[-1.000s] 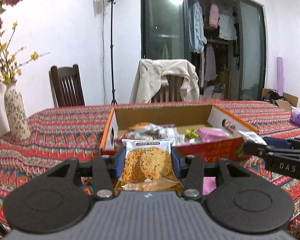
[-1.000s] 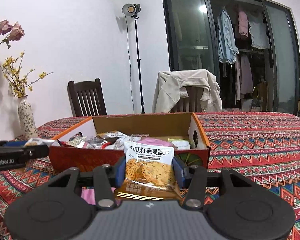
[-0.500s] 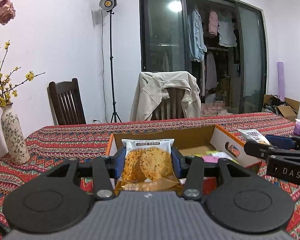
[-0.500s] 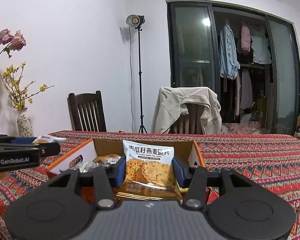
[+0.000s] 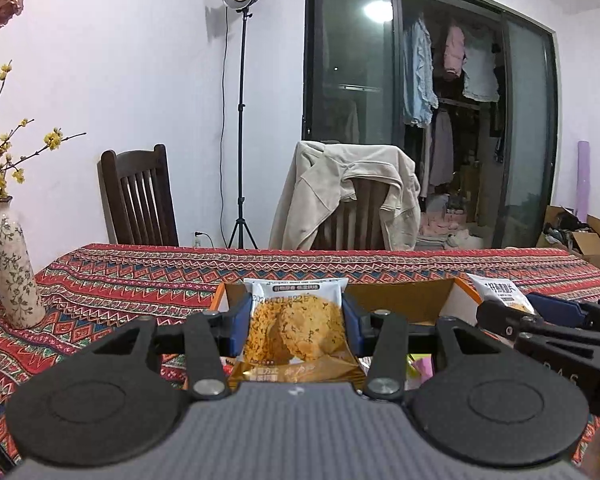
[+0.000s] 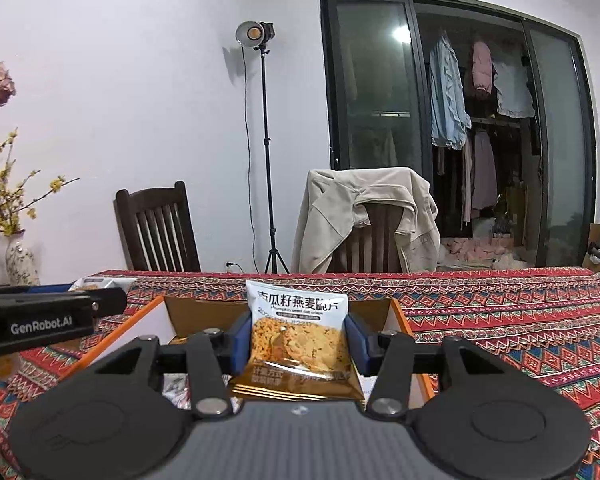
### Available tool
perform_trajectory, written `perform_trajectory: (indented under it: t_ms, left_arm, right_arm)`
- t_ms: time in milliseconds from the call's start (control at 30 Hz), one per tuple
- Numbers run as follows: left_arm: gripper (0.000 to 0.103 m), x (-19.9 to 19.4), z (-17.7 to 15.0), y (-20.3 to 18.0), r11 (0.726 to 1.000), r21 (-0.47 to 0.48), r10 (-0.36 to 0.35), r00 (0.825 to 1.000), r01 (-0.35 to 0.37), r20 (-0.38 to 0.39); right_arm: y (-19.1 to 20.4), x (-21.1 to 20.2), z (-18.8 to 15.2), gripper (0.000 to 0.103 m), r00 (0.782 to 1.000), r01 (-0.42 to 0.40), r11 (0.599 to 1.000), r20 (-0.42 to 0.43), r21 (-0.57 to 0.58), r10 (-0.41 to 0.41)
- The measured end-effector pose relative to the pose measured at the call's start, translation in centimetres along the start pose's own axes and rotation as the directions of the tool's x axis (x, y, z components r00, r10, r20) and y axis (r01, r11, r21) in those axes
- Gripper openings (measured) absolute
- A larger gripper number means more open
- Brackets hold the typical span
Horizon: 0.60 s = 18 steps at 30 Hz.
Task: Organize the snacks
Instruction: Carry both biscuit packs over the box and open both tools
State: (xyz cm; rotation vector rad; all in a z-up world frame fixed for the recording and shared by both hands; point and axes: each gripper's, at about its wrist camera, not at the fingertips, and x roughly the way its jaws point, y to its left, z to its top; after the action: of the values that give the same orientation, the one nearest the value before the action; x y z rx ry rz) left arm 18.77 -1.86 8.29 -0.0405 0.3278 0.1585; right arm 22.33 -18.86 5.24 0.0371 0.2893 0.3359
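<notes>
My left gripper [image 5: 296,320] is shut on a white and gold oat-crisp packet [image 5: 296,330], held upright between the blue pads. My right gripper [image 6: 298,336] is shut on a matching oat-crisp packet [image 6: 298,336] in the same way. Both hang above the near side of an open cardboard snack box [image 6: 400,316] with orange edges; its contents are mostly hidden behind the grippers. In the left wrist view the right gripper with its packet [image 5: 500,292] shows at the right edge. The left gripper's arm [image 6: 48,312] crosses the left edge of the right wrist view.
A red patterned tablecloth [image 5: 120,280] covers the table. A flowered vase [image 5: 14,272] stands at the left. Behind the table are a dark wooden chair [image 5: 140,196], a chair draped with a beige jacket [image 5: 352,196], a lamp on a stand [image 5: 240,120] and an open wardrobe.
Both grippers have risen and pulled back with their packets. The box has dropped low in both views and its contents have slipped out of sight.
</notes>
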Motion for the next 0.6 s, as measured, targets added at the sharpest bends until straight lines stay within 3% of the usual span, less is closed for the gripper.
perform_trajectory:
  t_ms: [333,600]
  left_arm:
    - [0.047,4.5,-0.4,0.3,0.999,-0.034,0.016,0.999,-0.017,-0.032]
    - [0.048,6.1,-2.0,0.2,1.0,-0.017,-0.006,0.997,0.004,-0.077]
  right_arm:
    - [-1.3,4.7,-0.7,0.048,0.999,0.009,0.998,-0.034,0.055,-0.007]
    - [-2.2,5.6,-1.7,0.049,0.998,-0.03,0.995,-0.058,0.092,0.036]
